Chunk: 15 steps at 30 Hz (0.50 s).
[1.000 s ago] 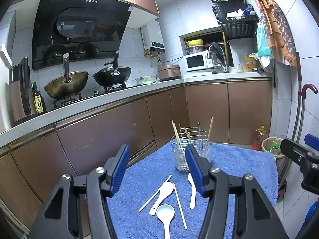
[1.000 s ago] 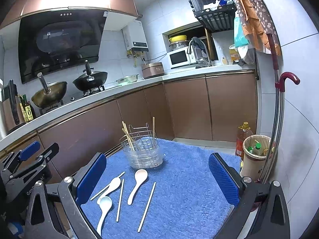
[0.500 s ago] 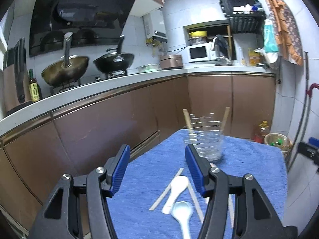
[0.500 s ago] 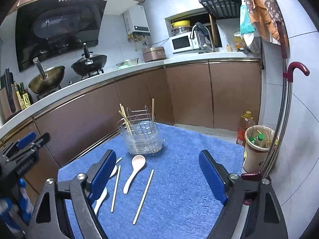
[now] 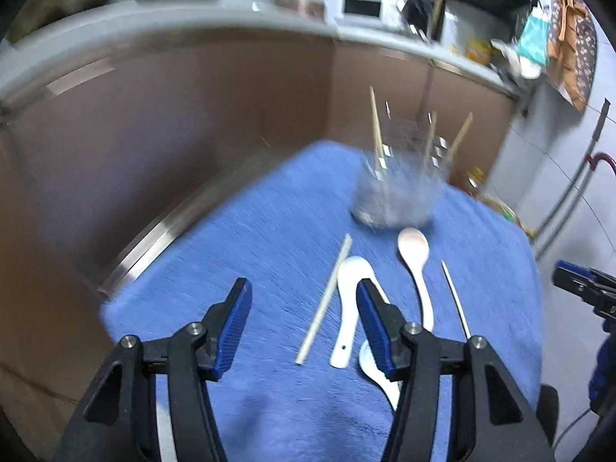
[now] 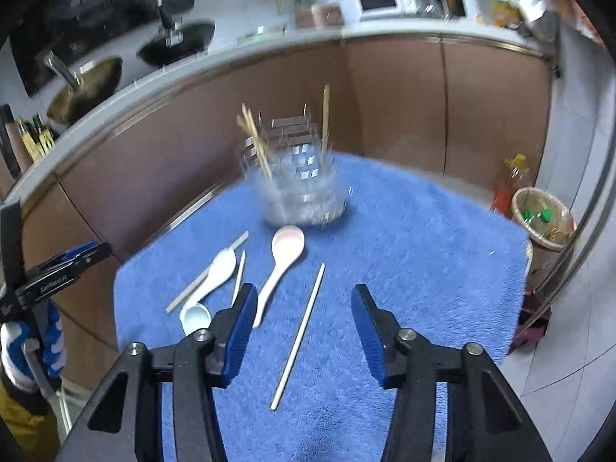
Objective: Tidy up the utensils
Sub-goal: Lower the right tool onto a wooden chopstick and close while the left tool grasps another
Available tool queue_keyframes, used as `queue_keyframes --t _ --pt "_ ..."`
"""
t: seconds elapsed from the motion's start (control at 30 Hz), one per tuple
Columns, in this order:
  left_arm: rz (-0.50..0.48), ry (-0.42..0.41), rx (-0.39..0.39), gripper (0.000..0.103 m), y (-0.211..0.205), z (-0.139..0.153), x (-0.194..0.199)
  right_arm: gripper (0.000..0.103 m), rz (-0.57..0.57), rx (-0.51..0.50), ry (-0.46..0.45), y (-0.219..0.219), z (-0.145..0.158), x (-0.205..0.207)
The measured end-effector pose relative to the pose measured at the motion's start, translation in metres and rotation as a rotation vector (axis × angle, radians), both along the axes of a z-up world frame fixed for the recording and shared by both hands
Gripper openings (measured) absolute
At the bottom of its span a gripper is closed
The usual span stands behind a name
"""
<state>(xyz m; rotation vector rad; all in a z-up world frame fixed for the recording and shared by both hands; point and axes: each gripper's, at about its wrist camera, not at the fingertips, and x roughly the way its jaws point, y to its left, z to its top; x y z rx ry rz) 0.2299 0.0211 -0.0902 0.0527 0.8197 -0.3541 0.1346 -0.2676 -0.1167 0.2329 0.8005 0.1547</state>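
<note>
Since a second ago both grippers have tipped downward and come in over the blue towel [image 6: 404, 254], so the loose utensils now fill the lower part of each view; the utensils themselves lie where they did.

The clear utensil holder [image 6: 304, 188] stands at the far middle of the towel, blurred, with several chopsticks upright in it. By my reading the job is only part done. Still lying loose just near of the holder are a pinkish spoon [image 6: 283, 258], a white spoon [image 6: 217, 273] to its left, a pale blue-white spoon [image 6: 195, 317] nearest on the left, and at least three chopsticks, one [image 6: 298, 337] alone on the right and one [image 5: 325, 300] at the left edge of the group.

The right gripper [image 6: 304, 331] hangs above the lone chopstick, its jaws closing but apart, with nothing pinched between them. The left gripper [image 5: 304, 327] hovers over the left chopstick and white spoon [image 5: 352, 300], also narrowing, also empty.

Behind the towel run brown cabinets [image 6: 442, 107] and a countertop.
</note>
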Motion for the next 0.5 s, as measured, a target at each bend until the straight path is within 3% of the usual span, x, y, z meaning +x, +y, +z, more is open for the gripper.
queue_keyframes --t 0.23,0.5 --pt "-0.121 0.190 -0.019 0.032 -0.018 -0.052 0.061 0.045 0.042 0.007 0.125 0.003 -0.031 0.034" --pt "-0.238 0.267 -0.007 0.019 -0.033 -0.085 0.083 0.045 0.056 0.003 0.206 0.006 -0.055 0.063"
